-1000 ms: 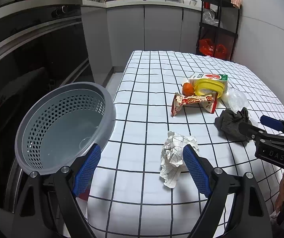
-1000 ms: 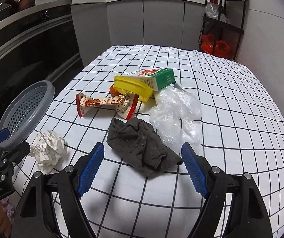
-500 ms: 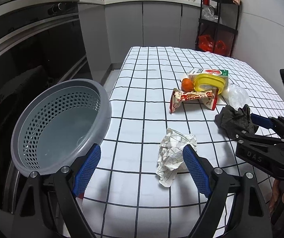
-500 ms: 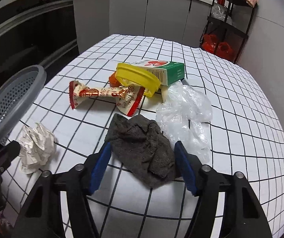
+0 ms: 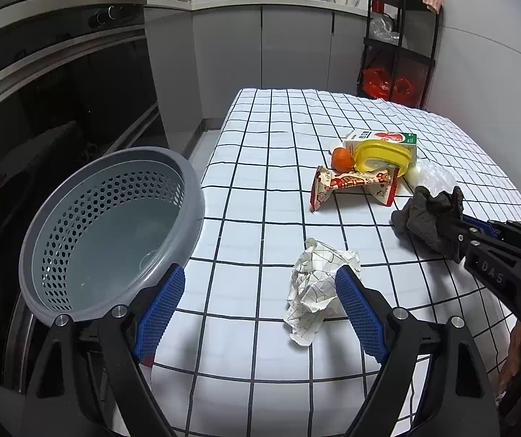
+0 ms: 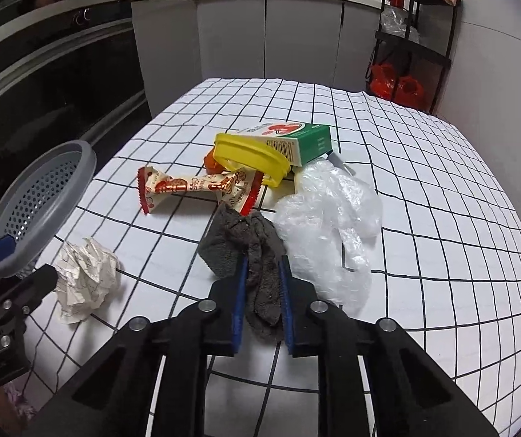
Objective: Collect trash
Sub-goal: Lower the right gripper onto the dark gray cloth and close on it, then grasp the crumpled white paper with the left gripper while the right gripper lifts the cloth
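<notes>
Grey plastic basket (image 5: 111, 225) sits at the surface's (image 5: 278, 127) left edge with nothing in it. The left hand-held gripper (image 5: 257, 313) hangs wide open, one finger at the basket's rim, the other just beside a crumpled paper ball (image 5: 315, 287). The right hand-held gripper (image 6: 262, 291) is closing, its pads pinching a dark grey rag (image 6: 249, 251) near the right edge. Just behind the rag lie a clear plastic bag (image 6: 333, 215), a snack wrapper (image 6: 195, 185), a yellow lid (image 6: 249, 156), a carton (image 6: 297, 138) and an orange (image 5: 342, 158).

Right hand-held gripper (image 6: 263, 284) jaws closing, left hand-held gripper (image 5: 257, 291) spread wide
</notes>
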`<action>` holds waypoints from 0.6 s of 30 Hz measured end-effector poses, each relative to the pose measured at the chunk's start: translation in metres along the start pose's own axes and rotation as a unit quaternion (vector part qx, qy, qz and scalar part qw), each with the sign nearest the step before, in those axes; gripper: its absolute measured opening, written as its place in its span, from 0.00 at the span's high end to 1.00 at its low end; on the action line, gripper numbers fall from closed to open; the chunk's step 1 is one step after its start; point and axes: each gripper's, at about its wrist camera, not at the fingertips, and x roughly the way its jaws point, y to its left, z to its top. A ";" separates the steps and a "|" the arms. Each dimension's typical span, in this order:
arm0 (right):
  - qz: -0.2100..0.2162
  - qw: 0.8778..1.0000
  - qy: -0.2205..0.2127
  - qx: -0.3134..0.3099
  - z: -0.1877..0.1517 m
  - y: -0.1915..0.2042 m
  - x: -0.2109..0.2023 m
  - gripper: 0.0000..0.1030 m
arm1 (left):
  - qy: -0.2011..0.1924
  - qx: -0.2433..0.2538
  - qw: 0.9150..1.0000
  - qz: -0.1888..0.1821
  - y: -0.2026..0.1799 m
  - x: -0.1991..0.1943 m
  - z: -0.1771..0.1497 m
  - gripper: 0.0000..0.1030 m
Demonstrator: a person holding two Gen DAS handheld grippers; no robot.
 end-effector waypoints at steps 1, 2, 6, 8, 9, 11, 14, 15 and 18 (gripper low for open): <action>0.002 1.000 -0.003 0.003 0.000 -0.001 -0.002 0.86 | -0.001 0.001 1.000 0.000 0.000 0.000 0.000 0.19; 0.006 1.000 -0.007 0.008 0.000 -0.004 -0.006 0.87 | -0.003 0.002 1.000 0.000 0.000 -0.001 -0.001 0.19; 0.029 0.999 -0.014 0.030 0.003 -0.012 -0.014 0.89 | -0.005 0.003 1.000 0.001 0.000 -0.002 -0.001 0.19; 0.037 0.998 -0.017 0.039 0.003 -0.017 -0.017 0.89 | -0.005 0.004 1.000 0.001 -0.001 -0.001 -0.001 0.19; 0.041 0.998 -0.019 0.042 0.002 -0.018 -0.020 0.90 | -0.005 0.004 1.000 0.001 -0.001 -0.001 -0.001 0.19; 0.050 0.997 -0.025 0.049 0.002 -0.022 -0.025 0.90 | -0.004 0.004 1.000 0.000 -0.001 -0.001 -0.001 0.19; 0.063 0.996 -0.037 0.058 0.001 -0.028 -0.035 0.90 | -0.003 0.006 1.000 -0.004 -0.003 -0.001 -0.002 0.19; 0.065 0.995 -0.041 0.060 0.001 -0.029 -0.037 0.90 | -0.004 0.007 1.000 -0.005 -0.004 -0.002 -0.002 0.19; 0.072 0.994 -0.053 0.068 0.002 -0.034 -0.047 0.90 | -0.005 0.010 1.000 -0.012 -0.006 -0.002 -0.002 0.18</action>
